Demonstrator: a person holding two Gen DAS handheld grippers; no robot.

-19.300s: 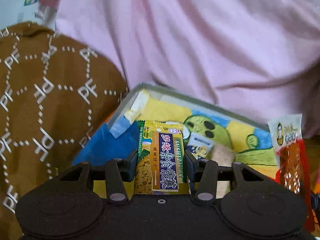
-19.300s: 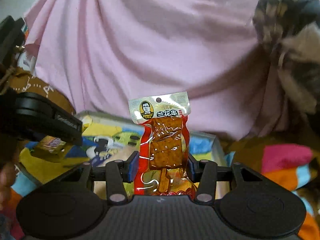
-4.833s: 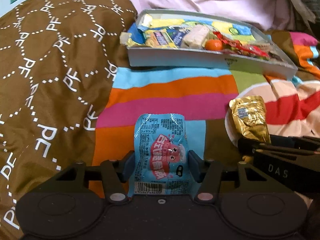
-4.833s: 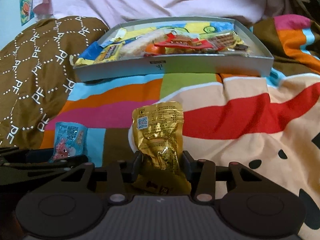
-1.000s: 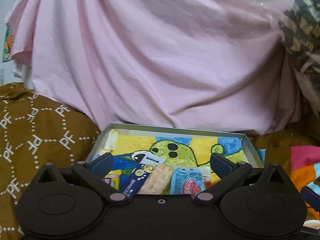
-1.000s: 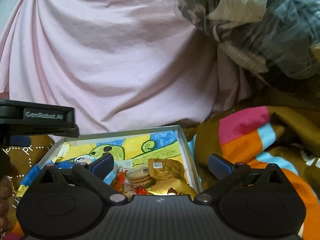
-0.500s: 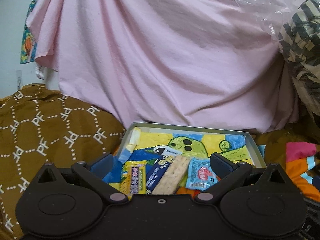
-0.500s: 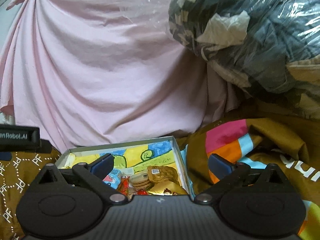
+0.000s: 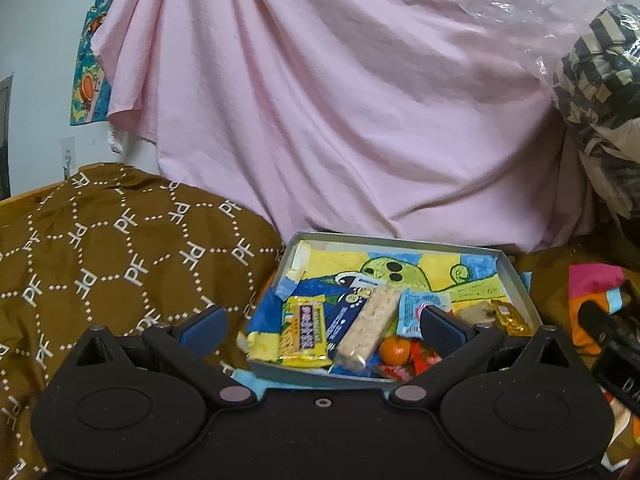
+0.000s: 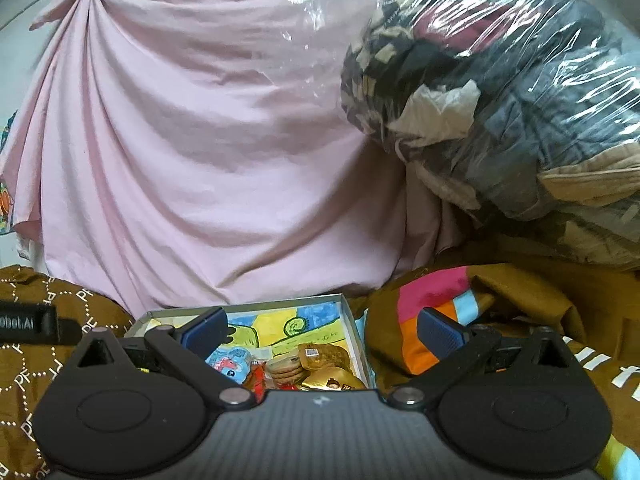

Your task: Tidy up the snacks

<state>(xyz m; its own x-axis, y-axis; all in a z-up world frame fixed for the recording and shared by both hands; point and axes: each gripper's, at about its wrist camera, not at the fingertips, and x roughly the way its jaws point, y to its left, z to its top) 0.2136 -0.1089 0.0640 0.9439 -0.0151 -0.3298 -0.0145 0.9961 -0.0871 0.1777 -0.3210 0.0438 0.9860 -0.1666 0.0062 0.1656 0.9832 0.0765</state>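
Left wrist view: both the left gripper (image 9: 320,322) and right gripper (image 10: 324,330) hang spread and empty above the filled tray (image 9: 510,276), so next comes hunting any stray snack.

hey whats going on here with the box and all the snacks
A person with a handheld gripper in each hand is sorting snacks into a shallow grey box with a cartoon-printed floor on a bed. Both the left gripper and the right gripper are open and hold nothing. The box holds a yellow wrapped bar, a pale rice cracker bar, a light blue pouch, a small orange fruit, a gold foil packet and round biscuits.
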